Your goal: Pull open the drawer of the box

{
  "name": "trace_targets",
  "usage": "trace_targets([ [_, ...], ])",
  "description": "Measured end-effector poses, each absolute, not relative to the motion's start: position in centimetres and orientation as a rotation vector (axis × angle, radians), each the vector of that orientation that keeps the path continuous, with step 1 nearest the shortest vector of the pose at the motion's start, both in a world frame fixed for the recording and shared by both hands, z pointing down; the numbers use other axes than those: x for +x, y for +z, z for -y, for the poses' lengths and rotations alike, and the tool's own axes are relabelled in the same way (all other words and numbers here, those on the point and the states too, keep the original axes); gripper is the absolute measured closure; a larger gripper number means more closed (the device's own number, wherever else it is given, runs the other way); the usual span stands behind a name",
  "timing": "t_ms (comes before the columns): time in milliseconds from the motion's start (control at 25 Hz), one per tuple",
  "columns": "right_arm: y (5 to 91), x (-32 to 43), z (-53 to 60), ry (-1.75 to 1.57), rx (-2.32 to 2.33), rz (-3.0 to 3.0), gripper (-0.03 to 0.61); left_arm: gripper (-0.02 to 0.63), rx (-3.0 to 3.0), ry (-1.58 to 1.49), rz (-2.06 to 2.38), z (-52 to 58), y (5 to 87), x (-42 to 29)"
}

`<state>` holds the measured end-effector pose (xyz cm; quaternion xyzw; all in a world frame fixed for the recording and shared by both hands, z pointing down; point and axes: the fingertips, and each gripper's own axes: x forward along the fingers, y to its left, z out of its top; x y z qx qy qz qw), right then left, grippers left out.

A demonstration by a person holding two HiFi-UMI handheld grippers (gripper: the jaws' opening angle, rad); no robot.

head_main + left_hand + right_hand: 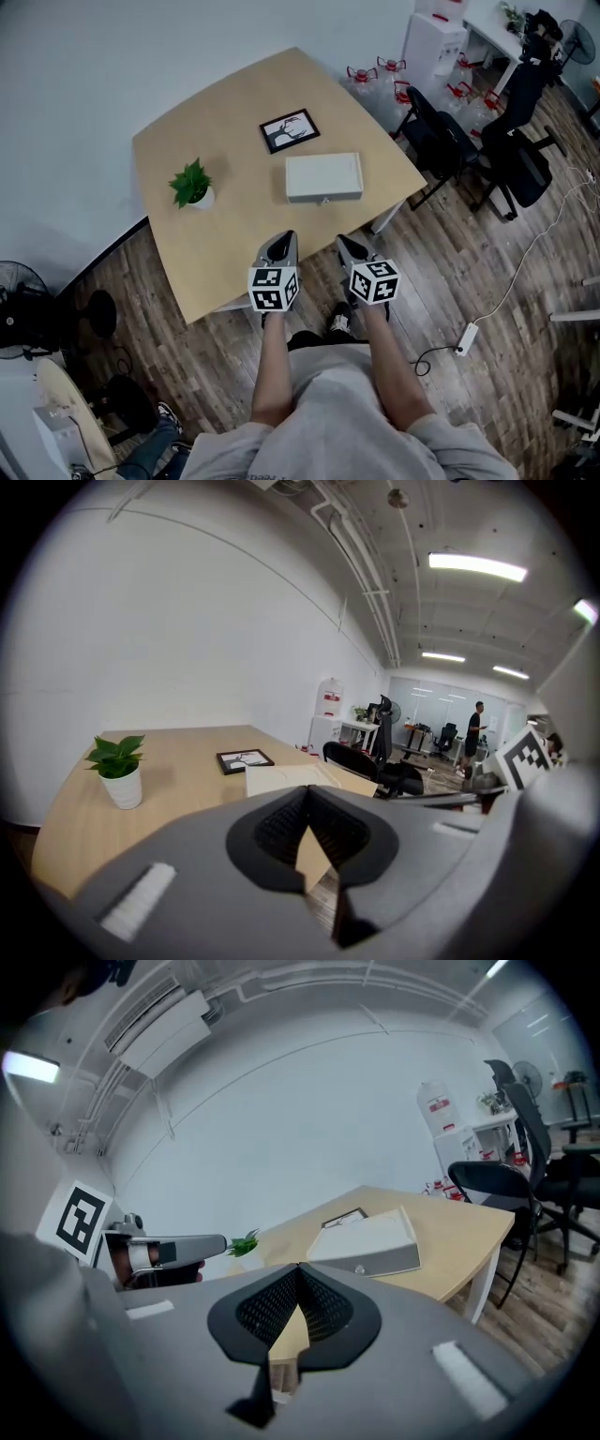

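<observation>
A flat white box (pixel 323 177) lies on the light wooden table (pixel 216 244), its drawer front with a small knob (pixel 325 200) facing me, drawer closed. Both grippers hover over the table's near edge, short of the box. My left gripper (pixel 281 246) is shut and holds nothing; its own view looks over the box (pixel 286 778). My right gripper (pixel 354 248) is also shut and empty; in its view the box (pixel 370 1241) and knob (pixel 359 1268) lie ahead to the right.
A potted plant (pixel 192 184) stands left of the box, a framed picture (pixel 289 130) behind it. Black office chairs (pixel 441 141) and water bottles (pixel 375 80) crowd the table's right side. A power strip (pixel 466 337) lies on the floor.
</observation>
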<state>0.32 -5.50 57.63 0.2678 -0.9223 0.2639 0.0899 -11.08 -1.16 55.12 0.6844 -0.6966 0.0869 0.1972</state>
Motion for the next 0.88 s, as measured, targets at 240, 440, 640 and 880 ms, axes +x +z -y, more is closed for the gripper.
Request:
trace_targets([
  [240,60.7,0.3,7.0,0.805,0.791,2.667,0.581,0.56,1.935,0.301,1.893,3.3,57.2,-11.0],
  [440,61.4,0.1,8.5,0.814,0.871,2.633,0.581,0.56,1.978,0.331,1.835,5.2,57.6,-11.3],
  [640,62.3,-0.8,10.2,0.827,1.025,2.577,0.581,0.56,2.054,0.391,1.762,7.2,57.7,-12.9],
  [880,63.2,-1.7,11.2,0.75,1.175,2.487,0.581,0.56,2.082,0.416,1.673,9.3,58.5,-15.8],
])
